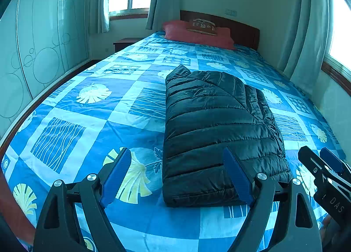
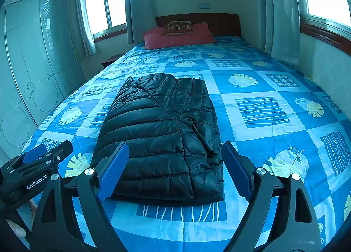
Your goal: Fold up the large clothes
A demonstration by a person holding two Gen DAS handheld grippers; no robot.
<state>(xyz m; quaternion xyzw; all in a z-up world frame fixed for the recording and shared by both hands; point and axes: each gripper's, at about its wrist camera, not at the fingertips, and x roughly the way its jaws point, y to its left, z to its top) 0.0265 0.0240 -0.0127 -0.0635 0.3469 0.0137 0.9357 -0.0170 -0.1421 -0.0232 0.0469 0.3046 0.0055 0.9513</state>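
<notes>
lying folded on the bed (image 1: 92, 133), black jacket (image 1: 215, 133); left gripper (image 1: 177, 177) and right gripper (image 2: 175, 173) gape wide, empty

Daylight is pouring through two curtained windows (image 2: 103, 1) into a pale-walled bedroom where a bed (image 2: 263, 107) in a blue patterned cover is lying beside a frosted sliding wardrobe (image 2: 33, 65), red pillows (image 2: 177, 38) resting against its wooden headboard (image 2: 219, 22).

**Folded jacket ahead of both tongs**

The folded jacket (image 2: 162, 135) lies on the bed (image 2: 263, 116), just ahead of the right gripper (image 2: 175, 170) and ahead-right of the left gripper (image 1: 177, 175). Both grippers hang above the near bed edge, side by side, jaws wide, nothing between them. Far beyond, a pillow (image 2: 177, 36) rests against the headboard (image 2: 219, 23), a small cushion (image 2: 178, 27) on it.
</notes>
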